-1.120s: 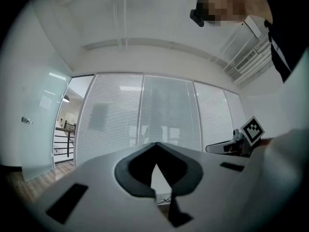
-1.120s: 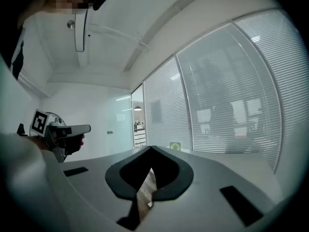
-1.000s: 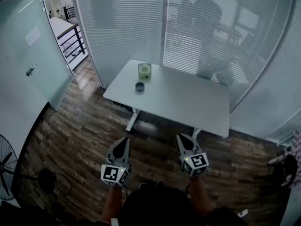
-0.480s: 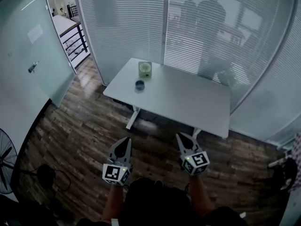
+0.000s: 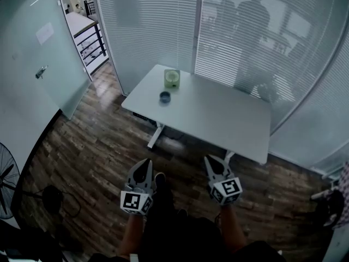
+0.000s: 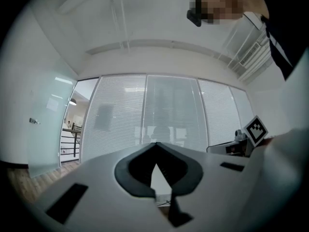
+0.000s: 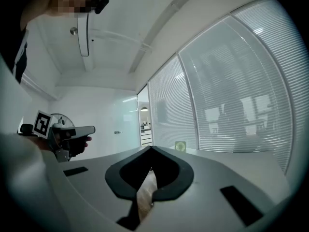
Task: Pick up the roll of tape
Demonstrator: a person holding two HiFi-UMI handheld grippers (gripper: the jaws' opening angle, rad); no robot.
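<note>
No readable words or numbers. Square black-and-white markers (image 5: 134,202) sit on the left tongs (image 5: 145,162) and right tongs (image 5: 211,160); the paper sheet (image 5: 44,33) on the far left door (image 5: 27,97) is illegible.

An office: blind-covered glass walls (image 5: 147,31) around a white desk (image 5: 218,119).

Matt pale grey plastic shells on left gripper (image 5: 143,162) and right gripper (image 5: 210,159), dark matt lining at the jaws. Beneath both: dark wood plank floor (image 5: 92,146), faint sheen. Ahead: table (image 5: 218,119), white top, smooth, matt. Beyond: glass wall (image 5: 147,31), slatted blinds. Dark roll of tape (image 5: 164,96): finish too small to judge.
</note>
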